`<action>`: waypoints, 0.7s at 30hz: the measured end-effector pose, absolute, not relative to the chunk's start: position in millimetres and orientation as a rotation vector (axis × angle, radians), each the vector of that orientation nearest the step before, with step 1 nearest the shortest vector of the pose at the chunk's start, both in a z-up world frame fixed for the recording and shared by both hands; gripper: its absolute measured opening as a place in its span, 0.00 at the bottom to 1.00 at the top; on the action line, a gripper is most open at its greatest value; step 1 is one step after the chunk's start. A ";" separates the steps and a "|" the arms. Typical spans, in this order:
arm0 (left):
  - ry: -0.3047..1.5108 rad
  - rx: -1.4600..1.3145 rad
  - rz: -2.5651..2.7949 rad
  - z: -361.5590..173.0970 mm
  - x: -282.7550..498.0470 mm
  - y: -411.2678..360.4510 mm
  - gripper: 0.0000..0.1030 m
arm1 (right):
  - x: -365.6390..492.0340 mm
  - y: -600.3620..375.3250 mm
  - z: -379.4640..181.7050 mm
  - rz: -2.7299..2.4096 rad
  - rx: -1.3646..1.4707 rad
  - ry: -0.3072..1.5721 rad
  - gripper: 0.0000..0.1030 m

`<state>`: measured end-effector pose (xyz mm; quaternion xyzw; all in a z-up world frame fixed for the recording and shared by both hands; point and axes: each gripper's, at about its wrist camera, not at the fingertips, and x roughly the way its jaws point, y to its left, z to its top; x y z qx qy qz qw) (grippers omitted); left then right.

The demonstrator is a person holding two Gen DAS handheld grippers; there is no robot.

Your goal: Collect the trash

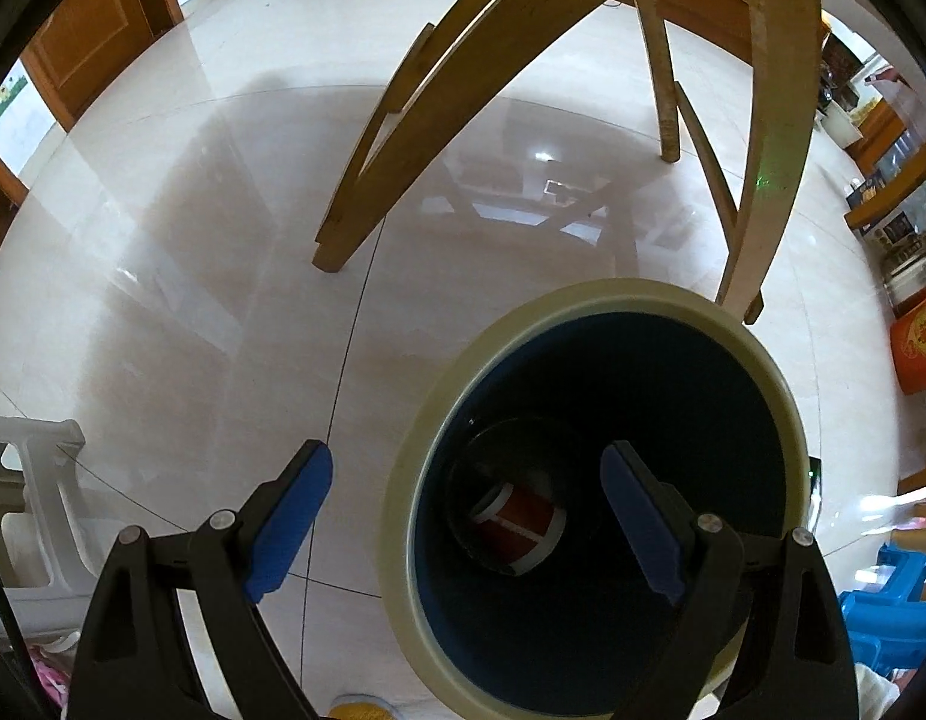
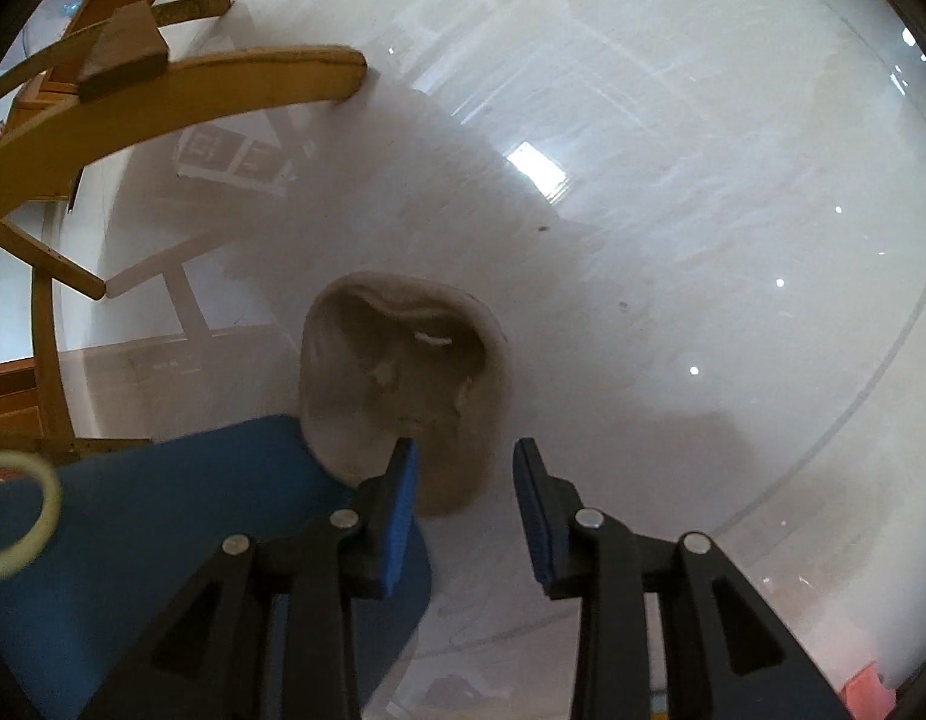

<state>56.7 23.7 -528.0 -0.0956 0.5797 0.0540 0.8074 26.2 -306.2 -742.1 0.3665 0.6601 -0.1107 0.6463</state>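
Over the glossy floor (image 1: 163, 300), the left gripper (image 1: 466, 519) hangs wide-jawed above the bin (image 1: 589, 312); the right gripper (image 2: 463, 498), part-open, holds nothing.

The bin (image 1: 589, 498) stands on the floor (image 1: 193, 312) and serves as the landmark. A can (image 1: 520, 519) lies on its side at the bottom inside the bin. The left gripper (image 1: 466, 516) hovers above the bin's near-left rim, one finger outside it, the other over the opening. Beyond the bin stand the wooden chair legs (image 1: 403, 138). In the right wrist view, a crumpled paper bag (image 2: 403, 384) lies on the floor just beside the bin's wall (image 2: 181, 516), with the right gripper (image 2: 466, 510) above the bag's near end.
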 end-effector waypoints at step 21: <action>1.272 -0.155 0.120 -533.5 56.3 14.7 0.88 | -3.0 -330.7 -697.0 -0.384 0.947 1.370 0.17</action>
